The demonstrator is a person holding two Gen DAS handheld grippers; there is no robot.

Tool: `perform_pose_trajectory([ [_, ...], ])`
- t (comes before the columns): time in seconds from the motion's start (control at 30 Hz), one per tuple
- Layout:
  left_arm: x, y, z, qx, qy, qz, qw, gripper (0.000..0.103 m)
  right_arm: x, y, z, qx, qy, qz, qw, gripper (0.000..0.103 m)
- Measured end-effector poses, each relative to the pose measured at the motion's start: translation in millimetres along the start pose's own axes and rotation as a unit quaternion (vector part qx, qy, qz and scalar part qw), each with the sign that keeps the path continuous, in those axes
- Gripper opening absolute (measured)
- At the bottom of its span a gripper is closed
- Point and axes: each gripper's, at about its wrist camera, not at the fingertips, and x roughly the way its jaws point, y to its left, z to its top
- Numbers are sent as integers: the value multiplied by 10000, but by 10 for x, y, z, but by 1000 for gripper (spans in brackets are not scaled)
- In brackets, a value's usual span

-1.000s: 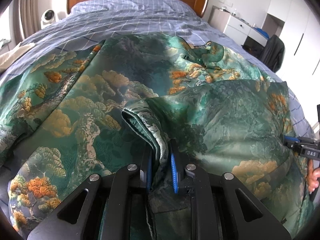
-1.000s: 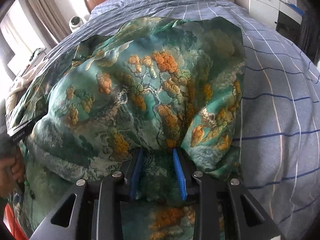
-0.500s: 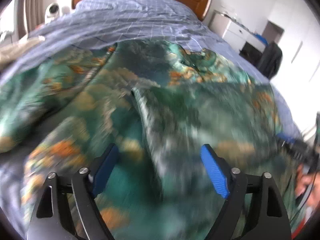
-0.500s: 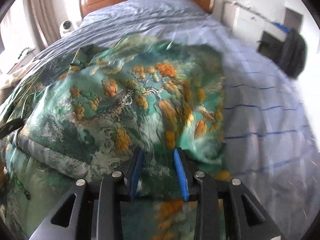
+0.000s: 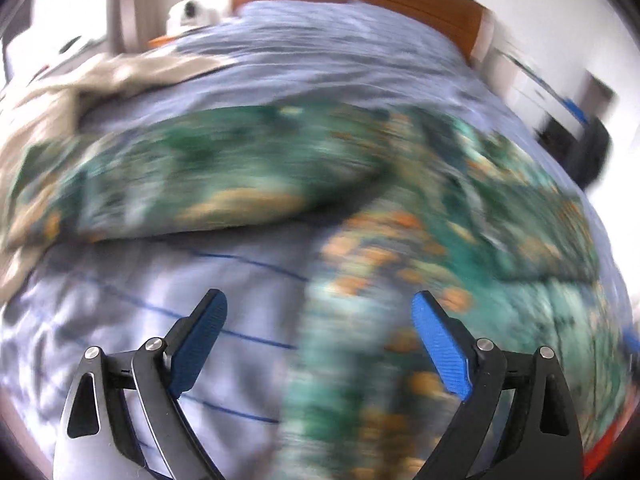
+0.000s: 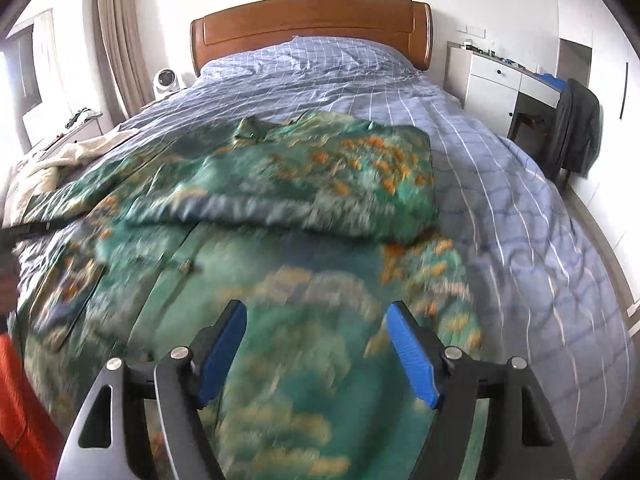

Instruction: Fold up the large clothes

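Across the middle of the right wrist view, the green patterned garment lies spread on the blue checked bedspread, one flap doubled over so its folded edge runs left to right through the centre of the frame. That flap seems laid there as one fold of the task.

Low in that frame the right gripper has its jaws opening, with nothing pinched between the blue pads; cloth only shows beneath them. In the blurred left wrist view the left gripper is likewise opening wide and empty, above the garment's edge where it meets bare bedspread at lower left.

Free room lies on the right side of the bedspread and toward the wooden headboard; a pale cloth crowds the left edge.
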Motion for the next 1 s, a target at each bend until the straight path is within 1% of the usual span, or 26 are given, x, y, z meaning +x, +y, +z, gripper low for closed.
perform_pose_trajectory([
  [0.07, -8, 389, 80, -685, -178, -57, 9975, 94, -56, 49, -92, -19, 21, 25, 10000, 74],
  [0.1, -1, 575, 107, -1048, -267, -37, 9941, 94, -61, 73, -104, -38, 23, 34, 10000, 74],
  [0.13, 9, 800, 144, -1488, -372, 13, 9882, 94, -74, 109, -119, -58, 24, 35, 10000, 74],
  [0.2, 53, 1202, 182, -2257, -526, 99, 9727, 94, -84, 168, -131, -79, 18, 58, 10000, 74],
  [0.23, 83, 1339, 178, -2554, -560, 164, 9651, 94, -88, 195, -129, -66, 21, 88, 9999, 74],
  [0.27, 132, 1566, 171, -3031, -605, 233, 9508, 94, -88, 216, -136, -49, 27, 121, 9999, 74],
  [0.33, 201, 1813, 145, -3521, -621, 224, 9336, 94, -68, 281, -131, -38, 72, 245, 9997, 74],
  [0.4, 261, 1950, 136, -3824, -668, 261, 9212, 90, -41, 357, -152, -72, 125, 324, 9994, 74],
  [0.43, 260, 1972, 141, -3905, -737, 334, 9170, 76, -28, 380, -164, -82, 149, 352, 9992, 74],
  [0.47, 257, 1971, 153, -3929, -782, 372, 9155, 53, -7, 423, -184, -94, 199, 405, 9989, 74],
  [0.5, 255, 1953, 165, -3938, -812, 346, 9150, 38, 7, 459, -205, -102, 239, 449, 9987, 74],
  [0.53, 252, 1928, 176, -3933, -822, 352, 9151, 20, 17, 492, -228, -111, 273, 485, 9984, 74],
  [0.57, 224, 1859, 205, -3834, -883, 387, 9185, 12, 20, 521, -250, -122, 290, 508, 9982, 74],
  [0.6, 186, 1774, 248, -3679, -961, 445, 9238, 10, 21, 549, -274, -135, 303, 533, 9980, 74],
  [0.63, 130, 1650, 319, -3418, -1066, 535, 9322, 9, 19, 571, -294, -139, 309, 551, 9979, 74],
  [0.7, -29, 1353, 503, -2673, -1315, 728, 9518, 8, 10, 584, -329, -101, 301, 583, 9978, 74],
  [0.77, -202, 952, 689, -1822, -1605, 919, 9657, 7, -2, 561, -350, 1, 280, 640, 9976, 74],
  [0.8, -264, 819, 766, -1502, -1716, 961, 9689, 7, -4, 545, -356, 54, 273, 665, 9974, 74],
  [0.83, -360, 505, 855, -937, -1897, 1010, 9721, 7, -5, 527, -359, 117, 268, 683, 9972, 74],
  [0.87, -441, 222, 883, -459, -2026, 1020, 9728, 7, -9, 494, -363, 200, 261, 691, 9971, 74],
  [0.93, -549, -185, 913, 276, -2200, 984, 9701, 7, -25, 448, -360, 318, 229, 695, 9968, 74],
  [1.0, -565, -761, 891, 1137, -2335, 917, 9613, 7, -53, 403, -351, 414, 171, 698, 9966, 74],
])
